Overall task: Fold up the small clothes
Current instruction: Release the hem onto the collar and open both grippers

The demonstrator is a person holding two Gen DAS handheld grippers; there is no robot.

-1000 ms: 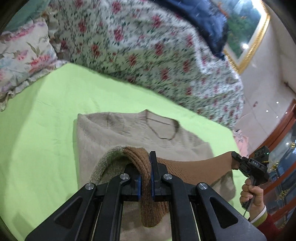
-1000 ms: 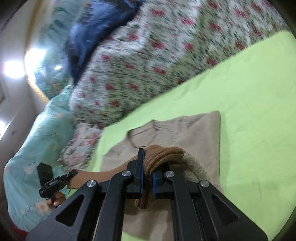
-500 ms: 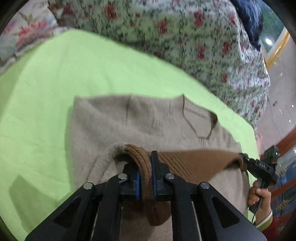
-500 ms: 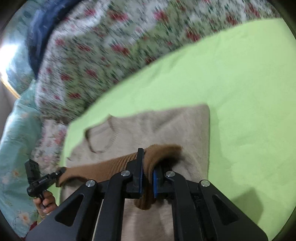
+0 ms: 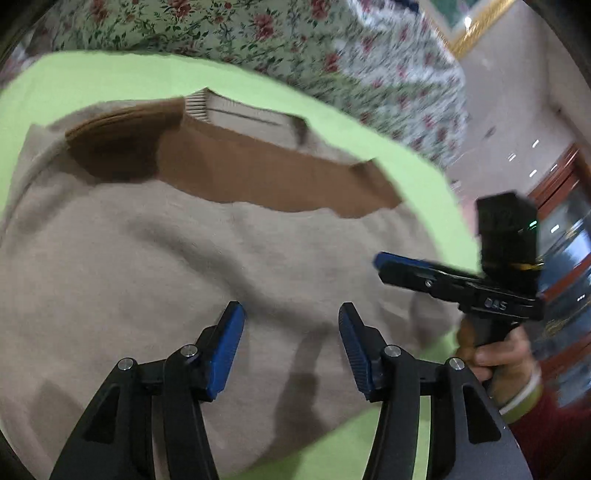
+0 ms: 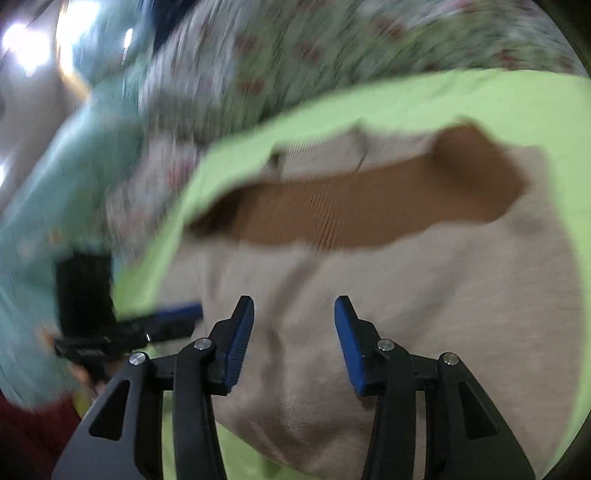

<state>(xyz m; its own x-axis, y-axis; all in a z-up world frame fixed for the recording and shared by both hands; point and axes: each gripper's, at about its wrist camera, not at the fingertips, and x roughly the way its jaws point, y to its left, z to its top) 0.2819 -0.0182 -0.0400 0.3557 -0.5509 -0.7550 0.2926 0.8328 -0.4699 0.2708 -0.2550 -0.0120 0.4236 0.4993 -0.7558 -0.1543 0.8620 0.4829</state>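
Sweater [image 5: 184, 266], beige knit w/ brown ribbed hem [image 5: 266, 173], lies folded on the lime-green sheet [image 5: 110, 77], hem band resting across the upper part just below the neckline [image 5: 243, 110]. My left claw [image 5: 291, 332] hangs over the beige fabric, jaws about halfway apart & just been opening; nothing between the blue pads [image 5: 225, 354], which stand clear of the knit. My right claw [image 6: 294, 332] is the same: jaws roughly half spread, just been opening, no cloth in them, pointed down at the folded body of the sweater [image 6: 406, 295]. From the left view, right claw [image 5: 413, 267] shows at the sweater's right edge, my right hand [image 5: 498, 354] wrapped on its handle, red sleeve w/ striped cuff [image 5: 524, 398] below. From the right view, left claw [image 6: 173, 317] sits at the garment's left edge, blurred. Hem [image 6: 369, 206] reads as a brown strip across the top in that view too. Floral quilt [image 5: 295, 40] bunched behind the sheet; gold picture frame [image 5: 480, 26] on the wall beyond.
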